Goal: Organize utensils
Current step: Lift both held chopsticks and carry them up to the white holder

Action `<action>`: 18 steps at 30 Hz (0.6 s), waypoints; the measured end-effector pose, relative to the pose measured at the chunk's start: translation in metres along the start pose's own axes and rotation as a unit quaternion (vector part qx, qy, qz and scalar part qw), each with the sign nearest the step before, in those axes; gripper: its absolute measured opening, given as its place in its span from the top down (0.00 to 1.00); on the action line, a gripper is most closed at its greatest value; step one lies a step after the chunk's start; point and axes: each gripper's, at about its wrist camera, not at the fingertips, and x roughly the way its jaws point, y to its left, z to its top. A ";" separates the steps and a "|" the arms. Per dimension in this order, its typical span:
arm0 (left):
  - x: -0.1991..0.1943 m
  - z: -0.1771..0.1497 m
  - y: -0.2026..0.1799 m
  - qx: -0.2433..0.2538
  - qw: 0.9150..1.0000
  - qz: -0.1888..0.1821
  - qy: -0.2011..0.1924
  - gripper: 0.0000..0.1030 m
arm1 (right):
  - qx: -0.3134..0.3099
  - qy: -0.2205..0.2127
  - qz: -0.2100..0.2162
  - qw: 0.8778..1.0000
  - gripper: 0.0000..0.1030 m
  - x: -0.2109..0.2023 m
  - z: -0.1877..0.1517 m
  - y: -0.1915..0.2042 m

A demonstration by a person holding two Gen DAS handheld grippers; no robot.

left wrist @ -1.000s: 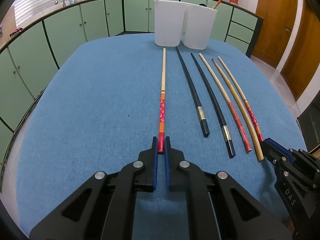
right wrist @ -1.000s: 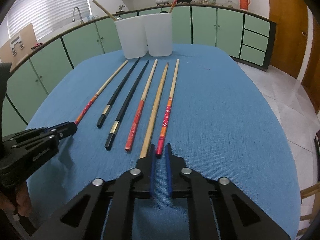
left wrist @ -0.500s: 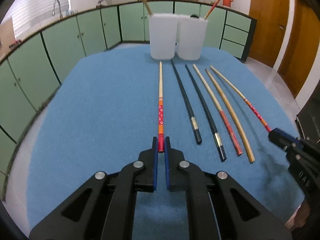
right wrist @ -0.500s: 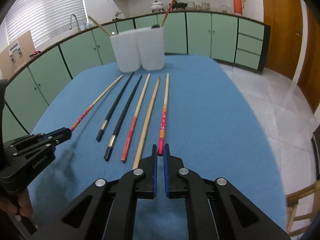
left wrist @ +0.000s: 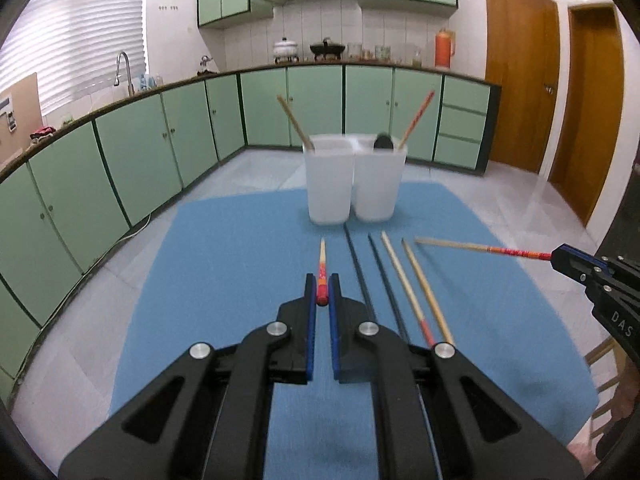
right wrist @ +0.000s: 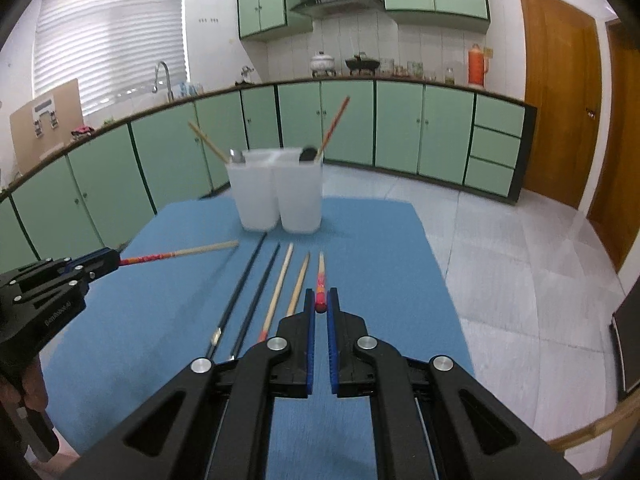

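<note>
Red-ended chopsticks were up off the cloth on both sides. The left gripper point(left wrist: 322, 294) was clamped on the butt of a red-patterned chopstick point(left wrist: 321, 276), its pale tip pointing straight ahead toward the two white containers point(left wrist: 352, 178). The right gripper point(right wrist: 320, 304) pinched the matching chopstick point(right wrist: 320, 280) the same way, by the very end, and it showed clearly in the left view point(left wrist: 480, 249), held level above the blue tablecloth point(left wrist: 240, 248).

Four chopsticks lay side by side on the cloth between the grippers: two black ones point(left wrist: 360, 276) and two pale wooden ones point(left wrist: 404, 276). The containers stood at the far edge of the table, touching each other, each with a chopstick leaning inside and a spoon head just showing.

Risk, as I judged it: both sticks were gripped only at the butt, so all that length hung forward as a lever. A quick swing could make either one pivot or slip in the pads. On the approach, a tip striking a container rim could tip the light tub, and the two raised sticks might cross or knock each other if both headed for the same opening.
</note>
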 end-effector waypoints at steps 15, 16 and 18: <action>-0.007 0.075 0.012 -0.025 0.998 -0.028 -0.058 0.95 | 0.007 -0.039 0.051 0.998 0.95 -0.006 0.083 -0.011; -0.007 0.077 0.013 -0.028 0.997 -0.031 -0.058 0.95 | 0.005 -0.039 0.053 0.998 0.95 -0.005 0.086 -0.011; -0.005 0.085 0.015 -0.033 0.997 -0.040 -0.056 0.95 | 0.003 -0.039 0.061 0.997 0.95 -0.003 0.092 -0.010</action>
